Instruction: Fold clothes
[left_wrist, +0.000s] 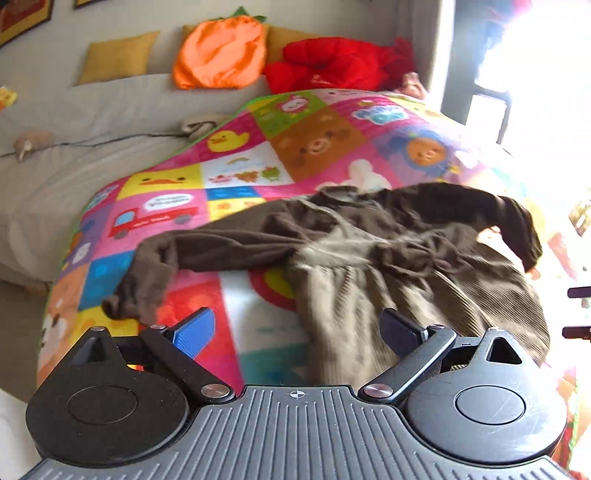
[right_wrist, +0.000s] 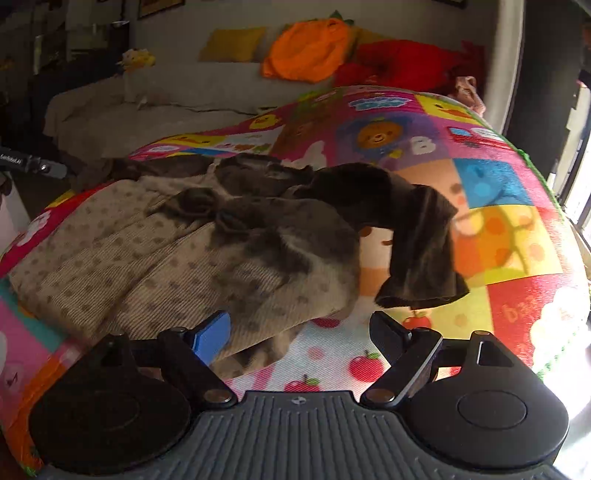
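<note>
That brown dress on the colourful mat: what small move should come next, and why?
Probably the right gripper should close on the dark sleeve just ahead of it and fold it across the dress. Both grippers are open and empty, and both sleeves stick out beyond the dress body.

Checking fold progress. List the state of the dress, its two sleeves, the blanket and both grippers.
dress: lying unfolded and rumpled on the blanket
left sleeve: stretched outward, flat
right sleeve: bent over, cuff hanging
blanket: spread over the bed
left gripper: open, empty
right gripper: open, empty
</note>
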